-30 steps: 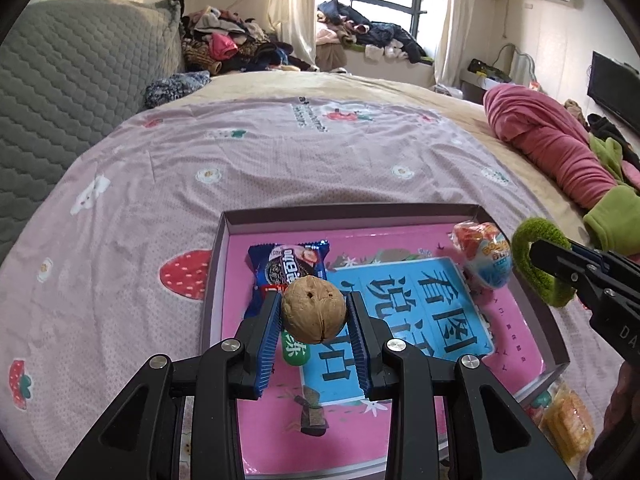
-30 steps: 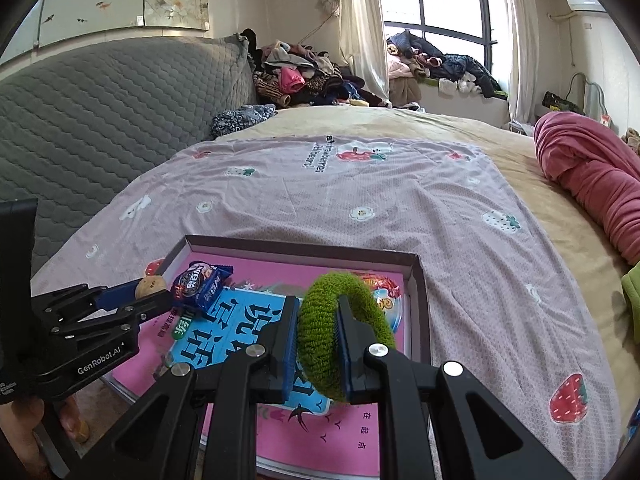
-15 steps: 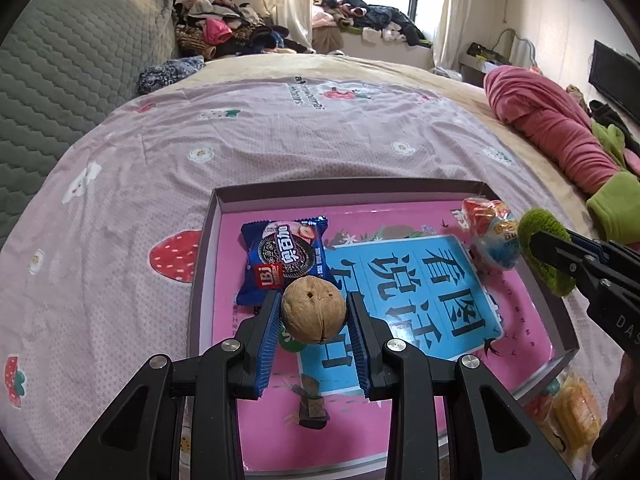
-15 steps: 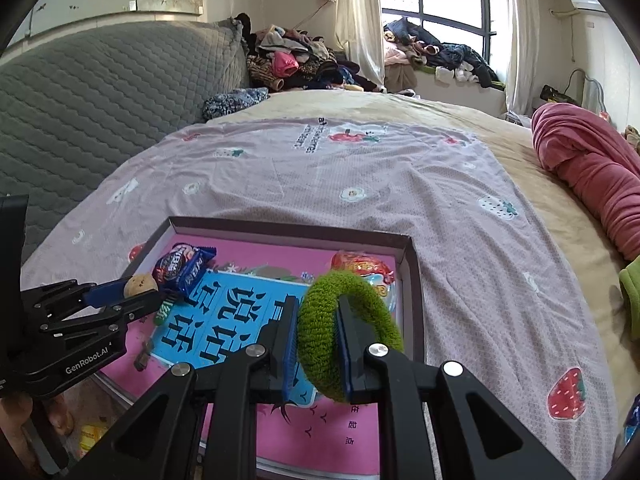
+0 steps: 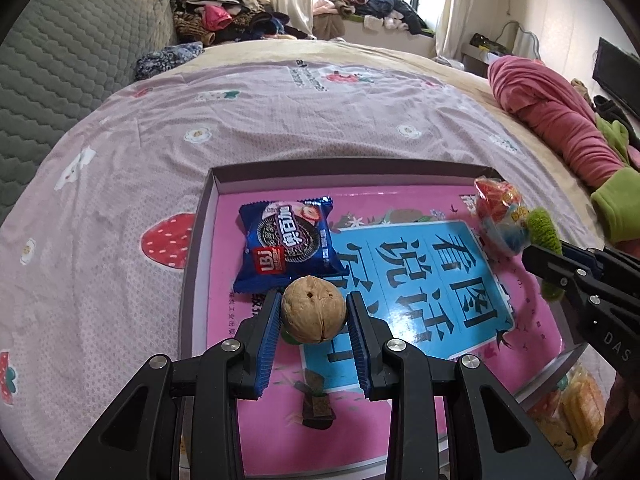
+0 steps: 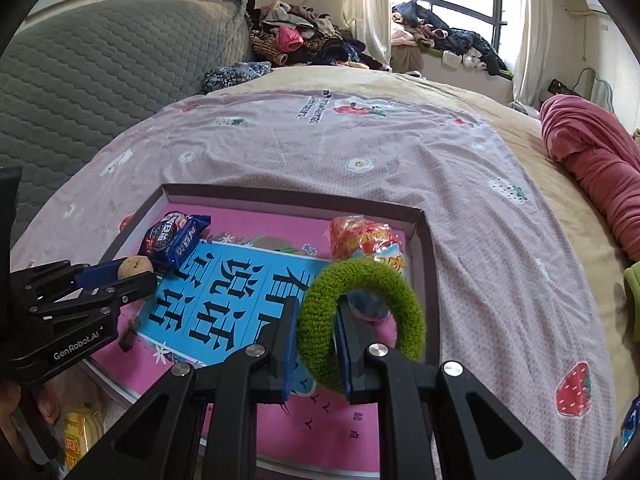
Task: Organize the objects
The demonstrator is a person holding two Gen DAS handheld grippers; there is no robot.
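Walnut (image 5: 313,315): clamped between the blue pads of the left gripper (image 5: 313,320), held above the near-left part of the tray (image 5: 199,240). Pads press on both sides of the shell.

Green fuzzy ring (image 6: 362,320): gripped by the right gripper (image 6: 316,344), whose jaws pinch one side of the loop; the rest of the loop stands free to the right, over the tray's right portion.

Tray: shallow, dark-rimmed, pink floor with a blue panel of large black characters (image 5: 420,292). It lies on a lilac sheet (image 5: 160,140) printed with strawberries and flowers.

In tray, beyond the walnut: blue cookie packet (image 5: 286,248), flat, near the far-left corner. A small green item shows just under the walnut; cannot identify it. Small brown piece (image 5: 316,410) on the pink floor, nearer than the walnut.

Far-right corner of tray: red, orange and blue wrapped item (image 6: 366,246), just behind the ring.

Yellow packet (image 6: 78,436) outside the tray's near edge.

Farther: grey quilted headboard (image 5: 60,60), pink bundle of cloth (image 5: 548,116), heap of clothes (image 6: 304,40) by the window.
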